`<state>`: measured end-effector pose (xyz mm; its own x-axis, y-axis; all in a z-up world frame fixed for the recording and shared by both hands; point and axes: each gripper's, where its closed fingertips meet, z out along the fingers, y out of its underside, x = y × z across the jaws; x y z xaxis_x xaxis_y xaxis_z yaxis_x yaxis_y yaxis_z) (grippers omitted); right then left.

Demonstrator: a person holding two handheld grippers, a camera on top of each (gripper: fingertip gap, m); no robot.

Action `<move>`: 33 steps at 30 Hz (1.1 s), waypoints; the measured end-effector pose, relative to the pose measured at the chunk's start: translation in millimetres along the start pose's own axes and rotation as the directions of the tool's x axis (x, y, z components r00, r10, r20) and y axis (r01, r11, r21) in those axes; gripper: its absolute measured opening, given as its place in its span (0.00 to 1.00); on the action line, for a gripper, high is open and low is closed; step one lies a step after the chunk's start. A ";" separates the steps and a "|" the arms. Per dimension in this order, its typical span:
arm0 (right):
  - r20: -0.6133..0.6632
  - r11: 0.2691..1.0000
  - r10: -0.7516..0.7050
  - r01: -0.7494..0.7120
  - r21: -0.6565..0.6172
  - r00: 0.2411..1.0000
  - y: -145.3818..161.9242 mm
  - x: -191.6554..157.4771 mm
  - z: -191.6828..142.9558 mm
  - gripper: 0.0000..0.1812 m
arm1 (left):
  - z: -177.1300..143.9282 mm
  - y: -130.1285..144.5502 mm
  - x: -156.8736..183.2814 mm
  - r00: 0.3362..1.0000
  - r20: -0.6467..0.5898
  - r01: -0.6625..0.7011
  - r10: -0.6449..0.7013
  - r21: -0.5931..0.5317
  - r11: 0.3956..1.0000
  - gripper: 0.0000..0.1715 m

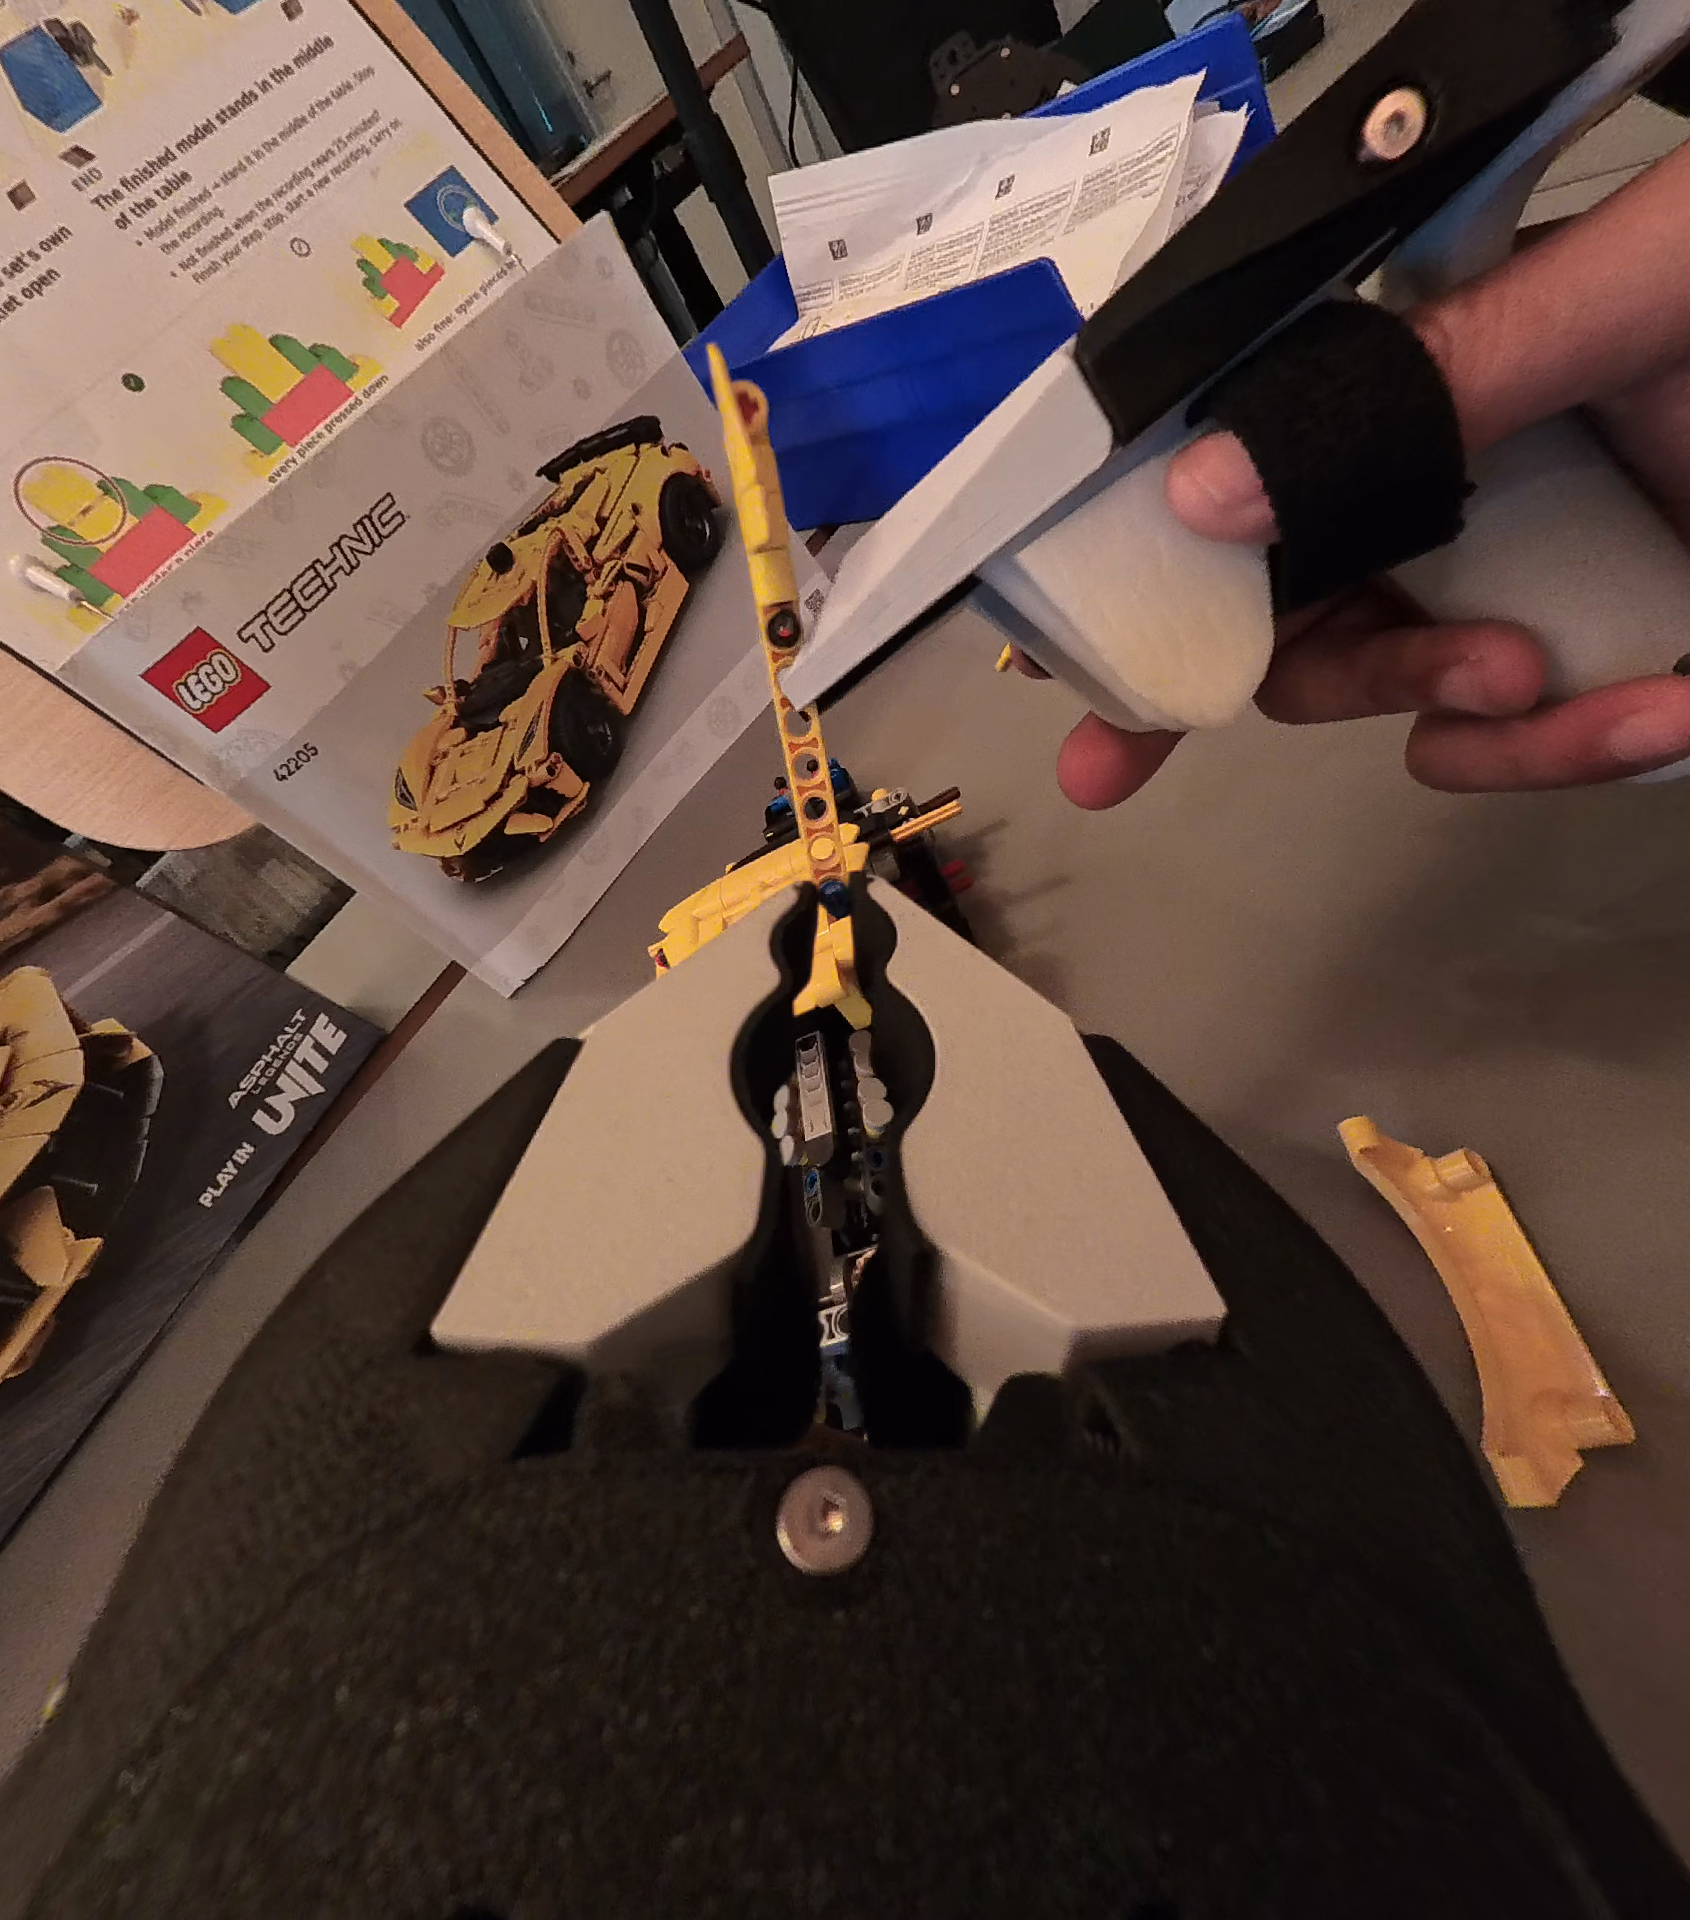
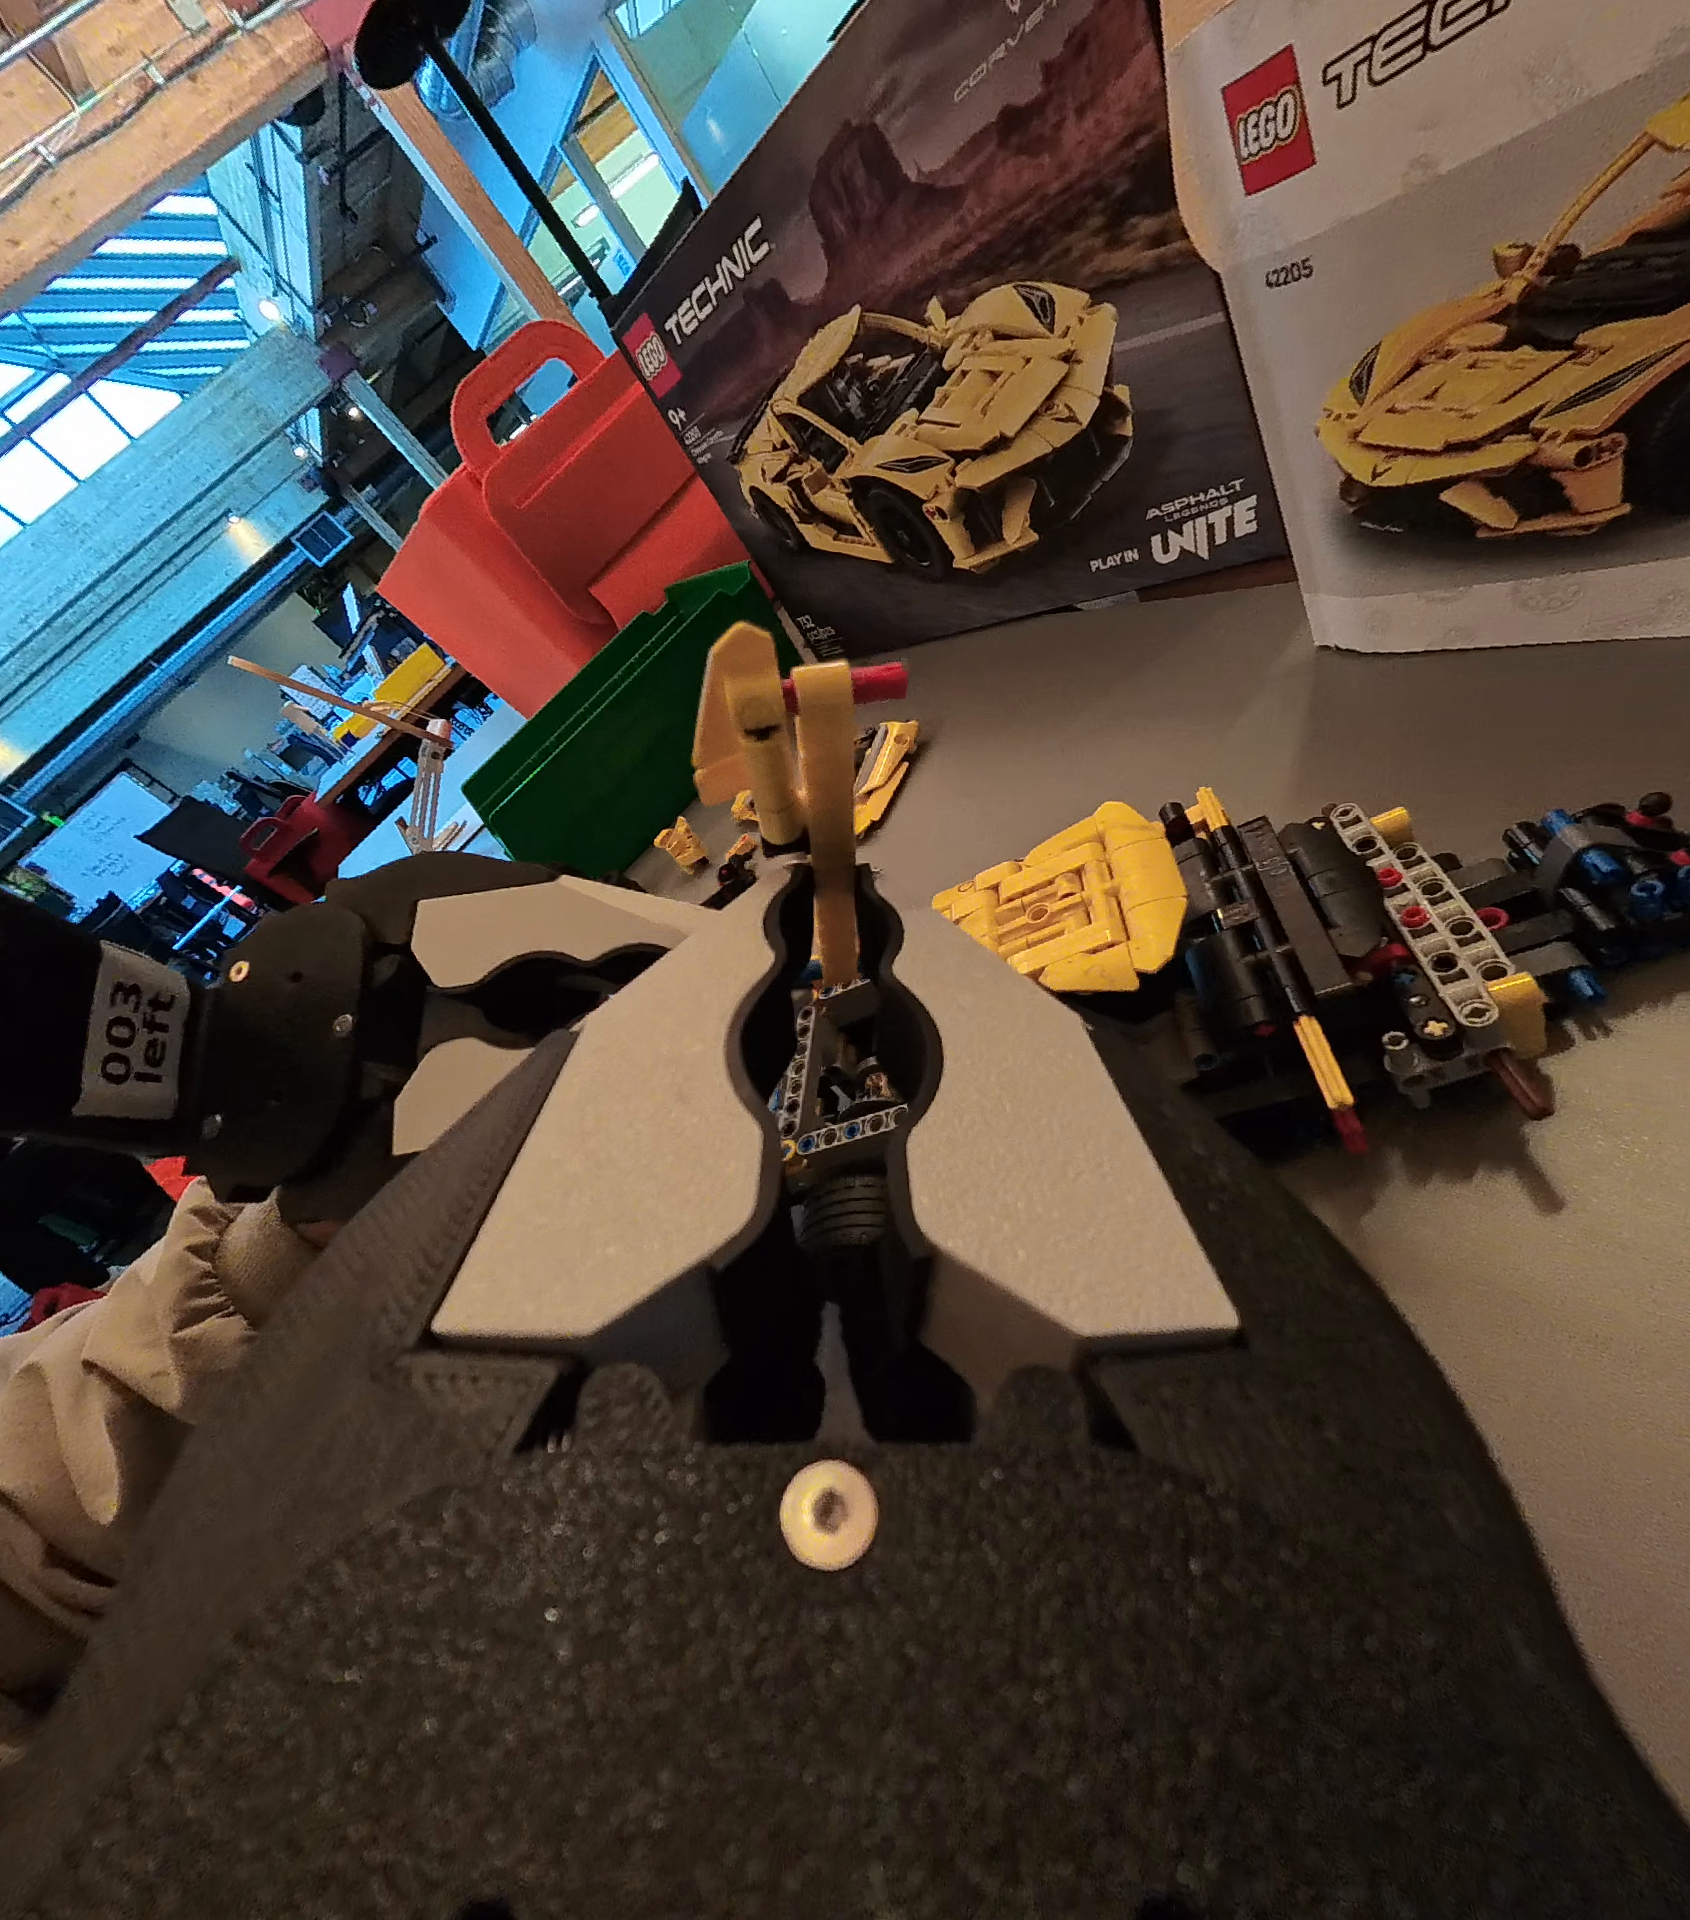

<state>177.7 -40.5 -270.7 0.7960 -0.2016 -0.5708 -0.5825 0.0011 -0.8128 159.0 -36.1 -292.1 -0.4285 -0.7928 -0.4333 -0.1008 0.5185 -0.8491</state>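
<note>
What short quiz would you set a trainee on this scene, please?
1. True or false: the curved yellow panel lies on the table, apart from both grippers.
2. In the right wrist view, what stands right next to the red case? A) a green bin B) a white bucket C) a spare wheel
3. Fill in: the left gripper and the right gripper are each shut on a ____ beam assembly.

Key: 1 true; 2 A; 3 yellow.
</note>
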 end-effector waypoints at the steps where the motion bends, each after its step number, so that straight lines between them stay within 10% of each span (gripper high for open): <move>1: -0.001 1.000 0.000 0.000 -0.001 1.000 0.2 0.1 0.0 0.04 | 0.1 0.6 -0.5 1.000 -0.001 0.003 -0.003 -0.002 1.000 0.03; 12: 0.020 0.990 -0.137 0.136 0.043 0.990 -0.5 -13.2 7.7 0.15 | -5.7 -10.1 2.7 0.998 -0.045 0.049 -0.047 0.057 0.997 0.01; 21: 0.046 0.990 -0.136 0.134 0.041 0.990 0.0 -19.6 7.1 0.04 | -12.7 -24.3 -4.4 0.990 -0.036 0.142 -0.138 0.143 0.979 0.02; 27: -0.126 0.958 -0.286 0.284 -0.033 0.950 3.1 -5.3 5.3 0.04 | -12.3 -21.7 -6.9 0.986 0.002 0.163 -0.165 0.126 0.978 0.01; 29: -0.431 0.935 -0.354 0.327 -0.138 0.830 -3.0 58.0 -20.9 0.04 | -29.5 -36.9 -25.0 0.974 0.027 0.213 -0.225 0.231 0.949 0.01; 33: -0.307 0.984 -0.165 0.178 0.013 0.937 -18.4 50.4 -31.9 0.03 | -48.8 -47.3 -41.7 0.938 -0.096 0.346 -0.334 0.329 0.879 0.01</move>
<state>223.3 -81.9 -280.9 0.7916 -0.4903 -0.3646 -0.4296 -0.0223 -0.9028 137.8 -11.9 -219.1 -0.4543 -0.8858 -0.0941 0.0584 0.0758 -0.9954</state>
